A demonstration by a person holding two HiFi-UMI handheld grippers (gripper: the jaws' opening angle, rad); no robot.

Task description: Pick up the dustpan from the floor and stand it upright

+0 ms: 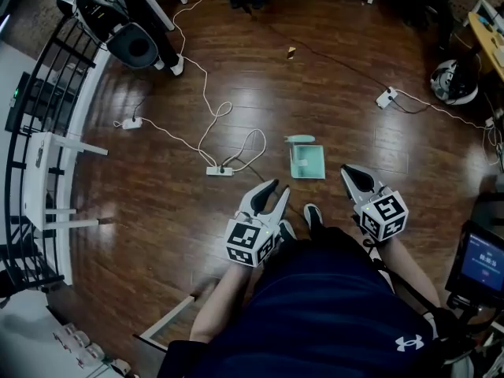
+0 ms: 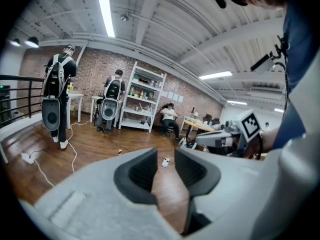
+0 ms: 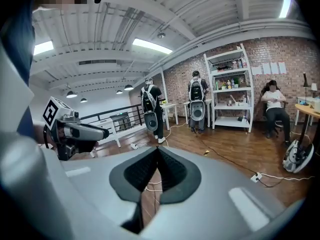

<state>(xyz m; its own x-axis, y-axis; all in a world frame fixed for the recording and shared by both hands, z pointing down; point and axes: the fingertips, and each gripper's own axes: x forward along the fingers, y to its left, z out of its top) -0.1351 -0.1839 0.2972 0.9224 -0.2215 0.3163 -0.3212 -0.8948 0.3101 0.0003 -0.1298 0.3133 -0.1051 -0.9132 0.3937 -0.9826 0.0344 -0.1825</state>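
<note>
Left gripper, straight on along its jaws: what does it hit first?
The left gripper would likely meet bare wood floor first, near the white power plug seen between its open, empty jaws. Held above the floor, it probably passes over the dustpan; depth unclear.

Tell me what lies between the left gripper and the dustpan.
Nothing but bare wood floor separates the left gripper from the dustpan, as the head view shows.

The left gripper points forward and a bit down. Its jaws are apart, with nothing between them. The right gripper beside it has its jaws pressed together.
</note>
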